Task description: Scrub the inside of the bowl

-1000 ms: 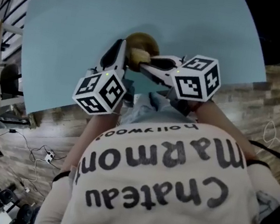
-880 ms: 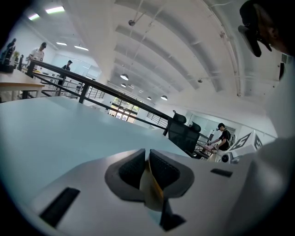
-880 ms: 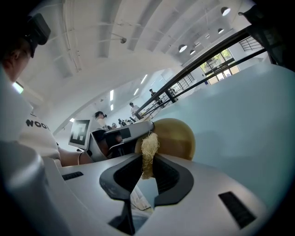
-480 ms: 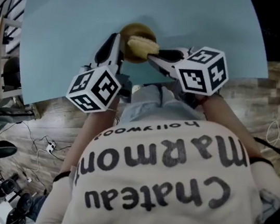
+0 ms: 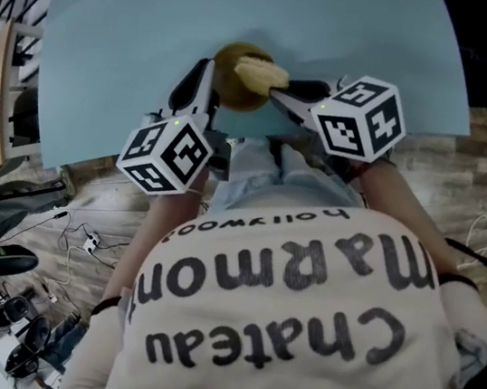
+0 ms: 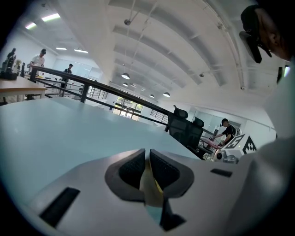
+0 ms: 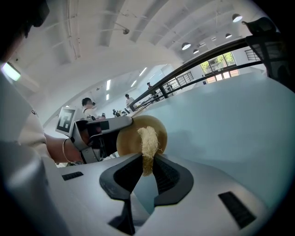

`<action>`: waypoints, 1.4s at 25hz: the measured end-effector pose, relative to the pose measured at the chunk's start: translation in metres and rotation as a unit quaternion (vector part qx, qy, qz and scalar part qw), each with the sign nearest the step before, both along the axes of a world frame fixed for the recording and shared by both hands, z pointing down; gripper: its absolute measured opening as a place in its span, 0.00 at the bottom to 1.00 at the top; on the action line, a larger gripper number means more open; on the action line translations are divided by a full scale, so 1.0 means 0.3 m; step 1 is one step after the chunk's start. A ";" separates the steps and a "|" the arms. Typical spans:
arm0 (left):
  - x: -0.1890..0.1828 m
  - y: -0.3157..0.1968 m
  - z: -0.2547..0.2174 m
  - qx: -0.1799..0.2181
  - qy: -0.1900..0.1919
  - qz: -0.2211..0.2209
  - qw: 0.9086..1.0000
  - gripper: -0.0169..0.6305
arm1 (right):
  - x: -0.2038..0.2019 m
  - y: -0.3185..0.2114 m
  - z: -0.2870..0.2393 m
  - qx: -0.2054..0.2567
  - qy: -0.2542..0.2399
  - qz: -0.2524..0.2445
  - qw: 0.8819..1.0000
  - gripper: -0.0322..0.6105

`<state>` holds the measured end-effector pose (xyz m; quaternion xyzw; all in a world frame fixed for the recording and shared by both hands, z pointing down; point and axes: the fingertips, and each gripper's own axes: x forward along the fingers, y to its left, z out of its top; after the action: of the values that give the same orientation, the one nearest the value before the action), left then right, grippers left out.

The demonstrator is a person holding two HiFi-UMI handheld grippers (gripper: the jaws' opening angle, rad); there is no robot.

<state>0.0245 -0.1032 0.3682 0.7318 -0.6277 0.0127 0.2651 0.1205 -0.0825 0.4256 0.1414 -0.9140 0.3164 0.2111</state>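
Note:
A brown wooden bowl is tipped over the near part of the light blue table. My left gripper is shut on its rim; in the left gripper view the thin yellowish rim sits pinched between the dark pads of that gripper. My right gripper is shut on a pale fibrous scrubber, which lies against the bowl's inside. In the right gripper view the scrubber sticks out of the right gripper, with the bowl right behind it.
The person's cream printed shirt fills the lower head view. The table's near edge runs just behind the grippers. Wooden floor with cables lies at the left. Railings, desks and people stand far off in both gripper views.
The scrubber has swept from the bowl's lower left to its upper right. The right gripper has moved right and farther onto the table. The left gripper still holds the rim.

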 end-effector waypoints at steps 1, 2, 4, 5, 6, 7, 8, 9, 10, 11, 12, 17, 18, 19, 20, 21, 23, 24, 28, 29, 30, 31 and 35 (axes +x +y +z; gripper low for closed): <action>0.007 0.000 0.006 -0.003 0.003 0.002 1.000 0.08 | 0.007 -0.003 0.004 0.002 0.005 0.002 1.000 0.18; 0.016 0.000 0.010 -0.006 0.005 0.006 1.000 0.08 | 0.014 -0.007 0.007 0.007 0.011 0.003 1.000 0.18; 0.043 -0.005 0.014 -0.010 0.007 0.020 1.000 0.08 | 0.031 -0.018 0.014 0.018 0.025 0.007 1.000 0.18; 0.056 -0.009 0.015 -0.011 0.008 0.028 1.000 0.08 | 0.039 -0.024 0.017 0.021 0.030 0.010 0.999 0.18; 0.065 -0.013 0.015 -0.012 0.009 0.035 0.999 0.08 | 0.043 -0.031 0.017 0.023 0.033 0.014 0.999 0.18; 0.067 -0.017 0.013 -0.013 0.011 0.041 0.999 0.08 | 0.043 -0.037 0.014 0.024 0.034 0.020 0.999 0.18; 0.064 -0.021 0.010 -0.013 0.012 0.045 0.999 0.08 | 0.038 -0.044 0.009 0.025 0.034 0.025 0.999 0.18; 0.058 -0.024 0.006 -0.013 0.013 0.050 0.999 0.08 | 0.031 -0.049 0.004 0.025 0.034 0.030 0.999 0.18; 0.054 -0.028 0.004 -0.013 0.013 0.055 0.998 0.08 | 0.027 -0.056 0.001 0.025 0.034 0.035 0.998 0.18; 0.054 -0.033 0.004 -0.015 0.013 0.061 0.998 0.08 | 0.029 -0.065 0.000 0.025 0.035 0.041 0.998 0.18; 0.058 -0.039 0.007 -0.017 0.013 0.066 0.998 0.08 | 0.034 -0.076 0.000 0.024 0.034 0.048 0.998 0.18; 0.074 -0.059 0.040 -0.026 0.019 0.067 0.997 0.07 | 0.050 -0.112 0.007 0.017 0.016 0.066 0.998 0.18; 0.073 -0.058 0.047 -0.028 0.023 0.065 0.997 0.07 | 0.046 -0.111 0.010 0.017 0.016 0.066 0.998 0.18; 0.074 -0.057 0.053 -0.029 0.025 0.065 0.997 0.07 | 0.039 -0.112 0.012 0.018 0.016 0.066 0.998 0.18; 0.074 -0.056 0.058 -0.030 0.027 0.066 0.997 0.07 | 0.031 -0.113 0.013 0.020 0.017 0.067 0.997 0.18; 0.074 -0.053 0.064 -0.030 0.027 0.068 0.997 0.07 | 0.021 -0.114 0.014 0.021 0.017 0.068 0.997 0.18; 0.073 -0.048 0.077 -0.031 0.025 0.071 0.997 0.07 | 0.003 -0.111 0.017 0.021 0.014 0.067 0.997 0.18; 0.072 -0.047 0.086 -0.031 0.024 0.069 0.997 0.07 | -0.002 -0.109 0.022 0.021 0.012 0.066 0.998 0.18; 0.063 -0.040 0.118 -0.036 0.027 0.056 0.997 0.07 | -0.015 -0.104 0.034 0.012 0.000 0.064 0.998 0.18; 0.059 -0.034 0.123 -0.038 0.027 0.053 0.998 0.07 | -0.021 -0.100 0.031 0.006 -0.006 0.064 0.998 0.18; 0.054 -0.028 0.126 -0.039 0.026 0.050 0.998 0.06 | -0.030 -0.095 0.026 -0.001 -0.014 0.064 0.998 0.18; 0.049 -0.025 0.128 -0.039 0.026 0.047 0.998 0.06 | -0.039 -0.090 0.018 -0.006 -0.023 0.061 0.998 0.18; 0.038 -0.023 0.137 -0.039 0.025 0.039 0.998 0.06 | -0.075 -0.072 -0.003 -0.016 -0.049 0.043 0.998 0.18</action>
<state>0.0359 -0.1102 0.4093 0.7450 -0.5909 0.0295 0.3080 0.0980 -0.1041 0.4246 0.1616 -0.9112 0.3459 0.1549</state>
